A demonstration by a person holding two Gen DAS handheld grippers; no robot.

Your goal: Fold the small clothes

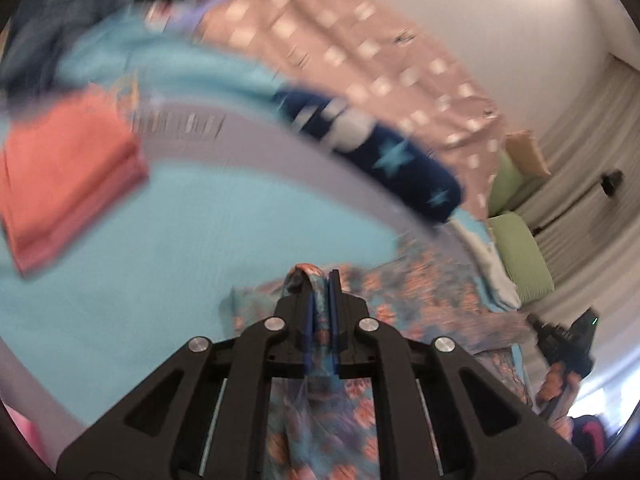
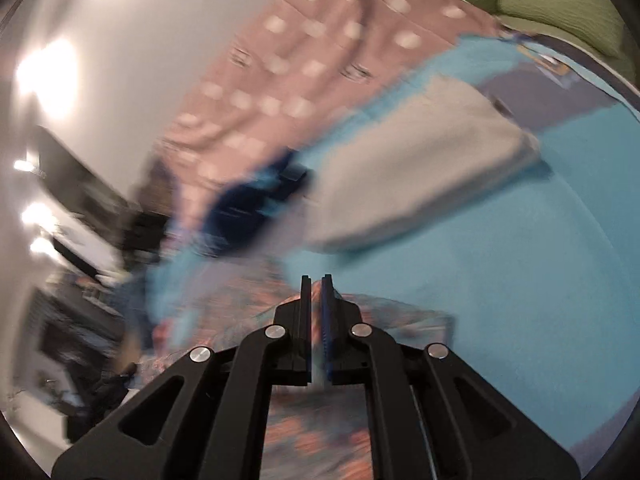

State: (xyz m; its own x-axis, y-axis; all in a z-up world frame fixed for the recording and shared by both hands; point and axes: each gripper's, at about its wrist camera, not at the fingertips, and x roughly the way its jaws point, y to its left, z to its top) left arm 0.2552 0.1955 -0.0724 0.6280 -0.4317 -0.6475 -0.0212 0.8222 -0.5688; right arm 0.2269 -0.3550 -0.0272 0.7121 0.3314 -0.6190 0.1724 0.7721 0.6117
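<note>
A floral garment in blue and orange (image 1: 432,304) hangs stretched between both grippers above the light-blue bed sheet (image 1: 160,240). My left gripper (image 1: 320,280) is shut on one edge of it; cloth bunches between the jaws and hangs below. My right gripper (image 2: 317,284) is shut on the garment's other edge (image 2: 304,432), which spreads blurred under its fingers. In the left wrist view the right gripper (image 1: 568,340) shows at the far right, holding the cloth. Both views are motion-blurred.
A folded coral cloth (image 1: 68,176) lies on the left. A navy star-print garment (image 1: 372,152) lies by a pink dotted blanket (image 1: 360,40). A folded grey-white cloth (image 2: 420,168) lies on the sheet (image 2: 520,300). Green pillows (image 1: 520,248) and a clothes heap (image 1: 52,28) sit at the edges.
</note>
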